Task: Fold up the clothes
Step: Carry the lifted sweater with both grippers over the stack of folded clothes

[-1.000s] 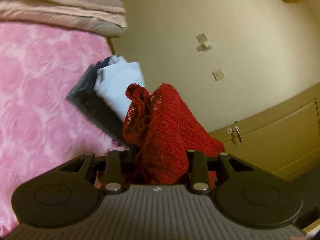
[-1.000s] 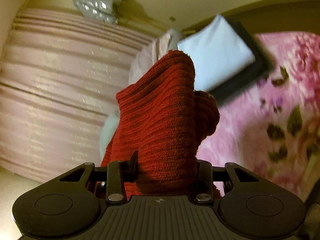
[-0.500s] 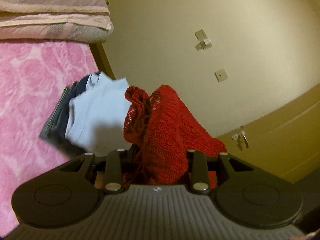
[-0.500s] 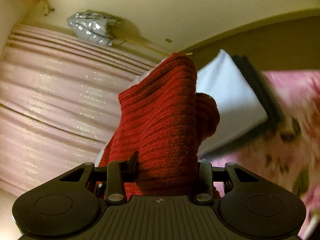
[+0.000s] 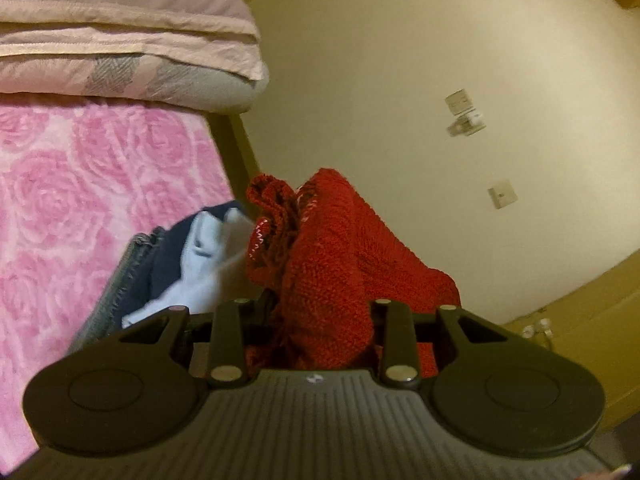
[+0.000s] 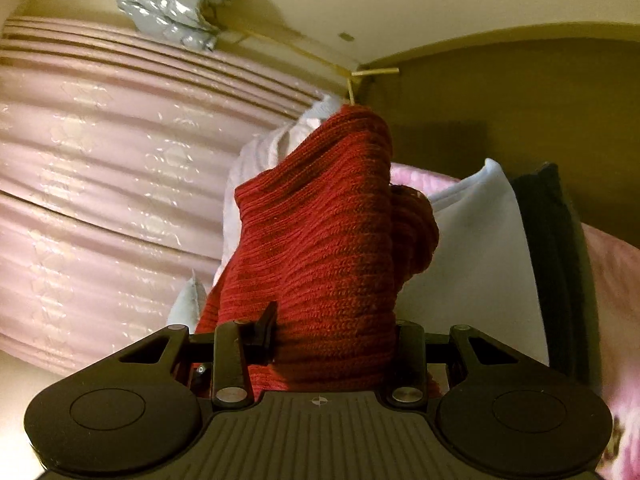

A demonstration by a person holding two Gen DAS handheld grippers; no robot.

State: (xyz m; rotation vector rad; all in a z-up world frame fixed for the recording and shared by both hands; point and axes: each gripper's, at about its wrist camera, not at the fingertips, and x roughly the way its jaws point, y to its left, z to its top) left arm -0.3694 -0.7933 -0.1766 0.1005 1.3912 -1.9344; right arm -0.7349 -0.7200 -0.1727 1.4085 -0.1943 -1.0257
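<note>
A red knit sweater (image 5: 336, 260) is bunched up between the jaws of my left gripper (image 5: 320, 304), which is shut on it. The fingertips are hidden in the knit. My right gripper (image 6: 332, 320) is shut on another fold of the same red sweater (image 6: 320, 232), which stands up in front of the camera. A stack of folded clothes lies on the bed just past the sweater: a light blue garment (image 5: 200, 268) on dark ones (image 5: 168, 256). In the right wrist view the light blue piece (image 6: 480, 248) and the dark layer (image 6: 556, 248) lie right of the sweater.
A pink rose-patterned blanket (image 5: 80, 200) covers the bed, with folded pale bedding (image 5: 120, 40) at its far end. A cream wall with sockets (image 5: 464, 112) and a yellow cabinet (image 5: 580, 320) are to the right. A pink curtain (image 6: 100, 160) and white cloth (image 6: 272, 148) lie behind the sweater.
Both grippers have carried the red sweater across and down toward the folded stack, which now sits close in front of them. Neither grip has visibly changed.
</note>
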